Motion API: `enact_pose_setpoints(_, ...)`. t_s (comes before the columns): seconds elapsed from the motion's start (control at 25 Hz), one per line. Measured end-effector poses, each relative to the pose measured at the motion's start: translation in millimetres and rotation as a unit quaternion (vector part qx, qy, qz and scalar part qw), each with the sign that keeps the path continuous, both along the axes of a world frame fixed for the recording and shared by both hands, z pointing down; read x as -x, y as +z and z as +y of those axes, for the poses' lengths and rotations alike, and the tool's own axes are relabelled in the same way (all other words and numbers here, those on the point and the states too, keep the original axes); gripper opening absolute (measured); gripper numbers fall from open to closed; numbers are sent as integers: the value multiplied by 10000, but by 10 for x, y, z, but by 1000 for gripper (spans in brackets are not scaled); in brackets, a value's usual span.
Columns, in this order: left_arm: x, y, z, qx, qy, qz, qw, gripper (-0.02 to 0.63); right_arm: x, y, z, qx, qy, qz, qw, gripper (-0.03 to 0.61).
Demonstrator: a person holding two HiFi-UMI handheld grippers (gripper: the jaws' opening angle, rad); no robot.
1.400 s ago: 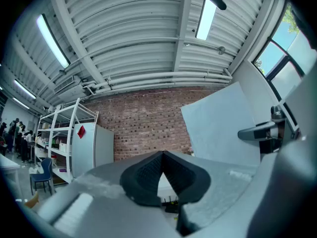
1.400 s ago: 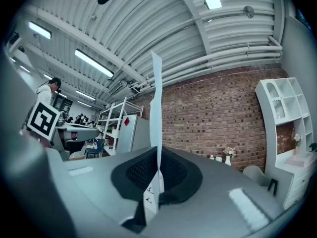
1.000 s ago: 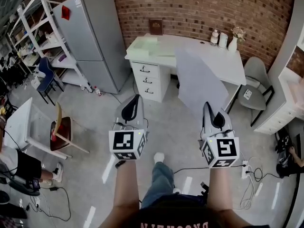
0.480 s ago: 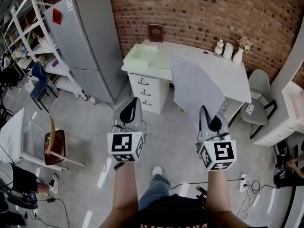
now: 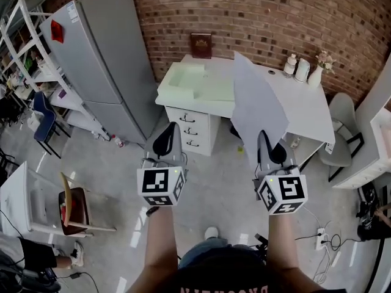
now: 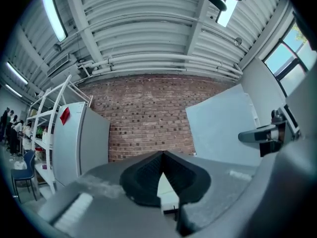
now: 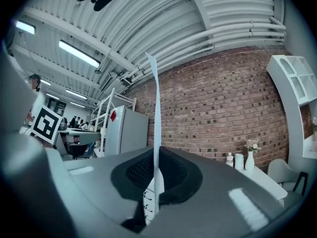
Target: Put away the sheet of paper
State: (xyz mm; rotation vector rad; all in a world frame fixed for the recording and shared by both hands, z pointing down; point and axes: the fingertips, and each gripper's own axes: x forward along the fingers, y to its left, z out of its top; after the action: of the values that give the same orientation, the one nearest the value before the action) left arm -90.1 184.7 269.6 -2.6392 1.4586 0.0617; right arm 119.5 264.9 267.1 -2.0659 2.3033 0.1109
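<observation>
A brick wall (image 5: 256, 11) runs across the far side of the room. Against it on the far left stands a tall grey refrigerator (image 5: 104, 60). Right of the refrigerator, at the far centre, is a white desk (image 5: 305, 102) with a stack of drawers (image 5: 192, 127) under its left end.

The sheet of paper (image 5: 256, 99) is off the desk and in the air. It rises from the right gripper (image 5: 264, 135) and leans away toward the far wall, so in the head view it covers the middle of the desktop. In the right gripper view the sheet stands edge-on between the two pads, and the jaws are pressed together on its lower edge.

The left gripper (image 5: 173, 127) is held level with the right one, well apart from it on the left. Its jaws meet at the tips with nothing between them.

A pale green pad (image 5: 195, 81) lies on the left part of the desk. A grey chair (image 5: 342, 133) sits at the desk's right end. A brown frame (image 5: 200, 44) leans on the wall behind the desk, and a small white vase (image 5: 317, 75) with flowers stands at the far right corner.
</observation>
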Motion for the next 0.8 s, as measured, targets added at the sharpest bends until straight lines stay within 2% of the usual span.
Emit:
enact_pose_setpoints(0.16, 45, 55, -359, 76, 27, 19, 10000, 0, 68, 24, -354, 44, -22, 36, 10000, 0)
enact_pose_setpoints(0.52, 188, 138, -804, 130, -4, 72, 9999, 0, 181, 47, -864, 71, -96, 127, 9998, 0)
enact_pose_setpoints(0.8, 275, 192, -1216, 91, -212, 137, 9996, 0, 34, 119, -1340, 114, -130, 127, 9998, 0)
